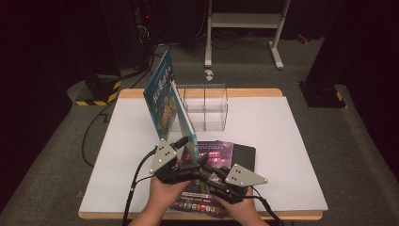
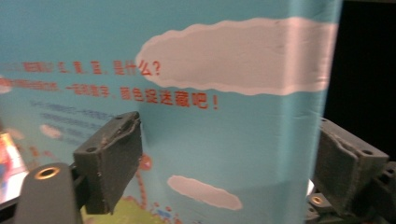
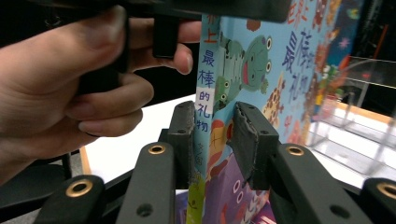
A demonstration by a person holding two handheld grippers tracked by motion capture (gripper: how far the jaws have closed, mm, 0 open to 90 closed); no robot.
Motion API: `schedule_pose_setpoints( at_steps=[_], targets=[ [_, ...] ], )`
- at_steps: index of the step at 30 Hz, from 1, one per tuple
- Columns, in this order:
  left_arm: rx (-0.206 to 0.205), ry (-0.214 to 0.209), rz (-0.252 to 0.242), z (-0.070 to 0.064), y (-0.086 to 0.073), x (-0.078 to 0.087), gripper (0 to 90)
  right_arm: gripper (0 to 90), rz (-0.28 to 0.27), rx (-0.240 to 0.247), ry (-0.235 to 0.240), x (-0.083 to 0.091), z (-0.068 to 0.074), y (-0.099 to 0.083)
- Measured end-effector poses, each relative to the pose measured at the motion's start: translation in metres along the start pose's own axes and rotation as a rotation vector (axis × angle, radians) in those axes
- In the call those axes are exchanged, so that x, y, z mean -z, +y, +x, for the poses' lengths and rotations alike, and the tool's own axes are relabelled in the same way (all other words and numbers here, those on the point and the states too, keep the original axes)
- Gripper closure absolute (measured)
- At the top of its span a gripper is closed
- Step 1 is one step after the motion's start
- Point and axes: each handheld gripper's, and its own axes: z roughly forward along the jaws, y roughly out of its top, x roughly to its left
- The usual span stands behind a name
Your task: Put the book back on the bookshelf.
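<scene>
Our right gripper's (image 3: 215, 140) fingers (image 3: 183, 135) are closed on the lower spine of the blue picture book (image 1: 164, 96), one pad on each cover, so we have it pinched near a bottom corner; our left gripper (image 2: 224, 163) has its fingers (image 2: 109, 158) spread wide, with the book's back cover between them, and from these views we cannot tell whether either pad touches it. The book stands nearly upright and tilted, raised over the near middle of the white table (image 1: 282, 141), its top reaching towards the far edge. We judge it a thin, large hardback: light but stiff, with glossy covers that could slide in a narrow pinch, and tall enough to swing about the clamped corner, so a second hold higher up the spine or on the long edge would steady it. Beneath our hands lies a purple book (image 1: 214, 153) flat on the table, with a black book (image 1: 244, 155) under or beside it at its right. Just beyond the lifted book stands a clear acrylic organizer (image 1: 207, 106) with upright dividers; its walls are the nearest obstacle, and the book's far corner could knock them if we tip it carelessly.
</scene>
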Motion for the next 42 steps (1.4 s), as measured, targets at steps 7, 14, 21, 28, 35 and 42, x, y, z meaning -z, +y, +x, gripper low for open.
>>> schedule_pose_setpoints(
  at_steps=[7,14,21,28,35,42],
  targets=[
    [-0.044,0.029,-0.006,0.008,0.004,0.016,23.1,65.0,0.017,0.019,0.039,-0.017,0.012,0.003],
    [-0.098,0.038,-0.012,0.011,0.008,0.031,31.8,63.8,0.022,0.012,0.072,-0.028,0.018,0.005],
    [-0.116,0.05,-0.02,0.014,0.012,0.042,41.4,65.8,0.018,0.023,0.103,-0.033,0.024,0.009],
    [-0.1,0.236,-0.122,0.04,0.039,0.068,73.0,65.4,0.0,0.012,0.097,-0.028,0.021,0.014],
    [-0.035,0.292,-0.115,0.079,0.047,0.1,81.4,65.6,0.004,0.02,0.093,-0.027,0.02,0.013],
    [-0.081,0.275,-0.117,0.072,0.039,0.102,81.3,65.8,0.014,0.023,0.075,-0.027,0.016,0.013]
  ],
)
